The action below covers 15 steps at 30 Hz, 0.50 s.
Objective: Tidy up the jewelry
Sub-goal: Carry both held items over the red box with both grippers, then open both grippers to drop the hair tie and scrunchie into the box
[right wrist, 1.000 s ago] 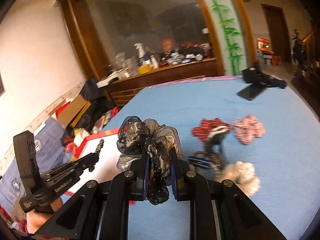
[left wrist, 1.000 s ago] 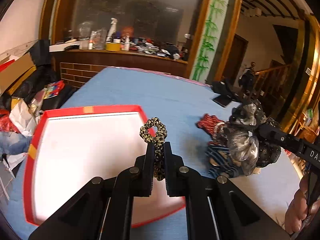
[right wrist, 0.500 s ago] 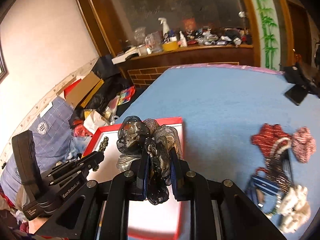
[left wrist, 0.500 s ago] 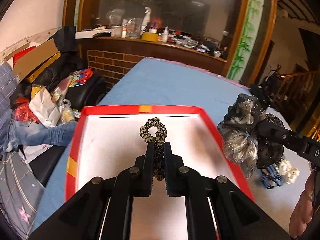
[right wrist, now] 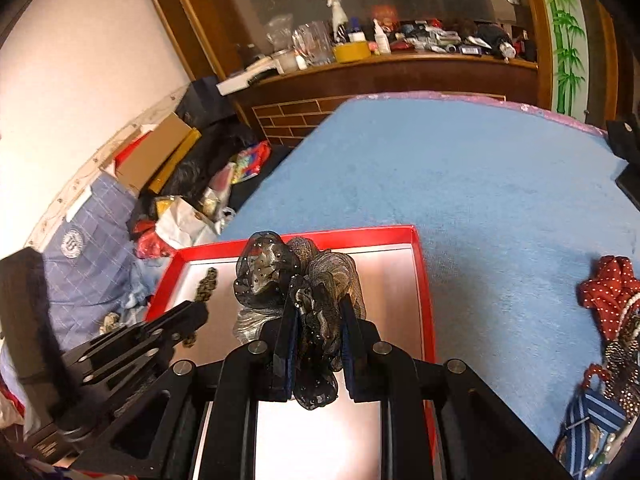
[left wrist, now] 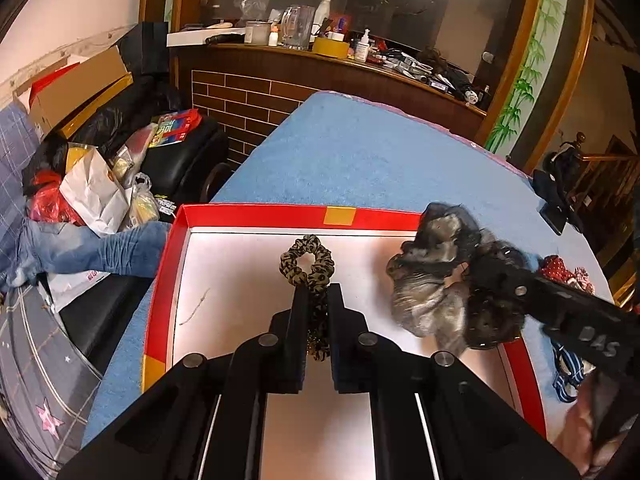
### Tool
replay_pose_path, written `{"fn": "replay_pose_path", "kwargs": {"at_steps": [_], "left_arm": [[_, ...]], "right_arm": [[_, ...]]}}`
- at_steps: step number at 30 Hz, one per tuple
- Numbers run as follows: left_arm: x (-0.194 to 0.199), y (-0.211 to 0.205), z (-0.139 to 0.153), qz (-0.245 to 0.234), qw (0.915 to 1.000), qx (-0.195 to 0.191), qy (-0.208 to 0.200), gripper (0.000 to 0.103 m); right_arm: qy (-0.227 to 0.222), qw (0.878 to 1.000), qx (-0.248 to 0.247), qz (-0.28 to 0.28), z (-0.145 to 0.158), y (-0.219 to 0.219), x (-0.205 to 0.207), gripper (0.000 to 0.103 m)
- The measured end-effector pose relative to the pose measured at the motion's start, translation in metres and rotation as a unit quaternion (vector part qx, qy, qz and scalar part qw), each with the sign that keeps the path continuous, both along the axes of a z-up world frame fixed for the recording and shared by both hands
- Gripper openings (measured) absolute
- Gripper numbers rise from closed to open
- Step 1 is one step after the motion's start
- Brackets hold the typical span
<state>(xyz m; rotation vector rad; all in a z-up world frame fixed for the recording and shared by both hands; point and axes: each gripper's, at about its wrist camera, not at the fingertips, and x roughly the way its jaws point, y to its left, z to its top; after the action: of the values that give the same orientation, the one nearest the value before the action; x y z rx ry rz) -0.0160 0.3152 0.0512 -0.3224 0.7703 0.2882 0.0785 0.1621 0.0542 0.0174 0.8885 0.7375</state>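
Both grippers have swung left off the blue table and now hang over the tray (left wrist: 256,216), which a second ago sat off to the side of each view. My left gripper (left wrist: 316,300) is clenched on the leopard scrunchie (left wrist: 306,264), its loop standing up past the fingertips above the tray's white floor, towards the far rim. My right gripper (right wrist: 316,312) is clamped on the organza scrunchie (right wrist: 280,276), a puffy black and bronze bundle that spills out on both sides of the jaws and hangs over the tray's right half; in the left view it sits just beside the leopard one, apart from it. As I read it, the step is to set both down inside the red rim. I would lower each until the fabric rests on the floor before letting go, keep the two well apart so they do not tangle, and open the right jaws wide, since the gauze may snag on the pads. More pieces wait on the table (right wrist: 480,184) at the right: a red dotted scrunchie (right wrist: 608,284), beads and a striped band (right wrist: 592,416). That table wears a blue towel-like cloth with a pink edge. Left of it lie bags, boxes and clothes; behind stands a brick-fronted wooden counter (left wrist: 280,92) crowded with bottles and jars.
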Motion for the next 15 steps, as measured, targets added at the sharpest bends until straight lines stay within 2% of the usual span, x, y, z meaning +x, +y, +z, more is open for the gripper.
{"fn": "replay_pose_path", "kwargs": {"at_steps": [4,6,8,10,15], "left_arm": [[0.005,0.003,-0.004,-0.001,0.9999,-0.01,0.01,0.009],[0.007,0.002,-0.006,-0.001,0.9998,-0.015,0.016,0.01],[0.008,0.003,-0.008,-0.001,0.9996,-0.023,0.018,0.018],[0.007,0.003,-0.007,0.002,0.9995,-0.028,0.017,0.033],[-0.002,-0.003,0.004,0.0,0.9998,-0.019,0.007,0.034]], "right_arm": [[0.011,1.0,-0.027,-0.006,-0.014,0.008,0.01,0.022],[0.015,0.999,-0.033,-0.004,-0.017,0.01,0.011,0.029],[0.014,0.999,-0.036,-0.007,-0.017,0.008,0.012,0.043],[0.012,0.999,-0.034,-0.001,-0.014,0.005,0.011,0.047],[0.012,1.0,-0.024,-0.003,0.0,-0.009,0.008,0.048]]}}
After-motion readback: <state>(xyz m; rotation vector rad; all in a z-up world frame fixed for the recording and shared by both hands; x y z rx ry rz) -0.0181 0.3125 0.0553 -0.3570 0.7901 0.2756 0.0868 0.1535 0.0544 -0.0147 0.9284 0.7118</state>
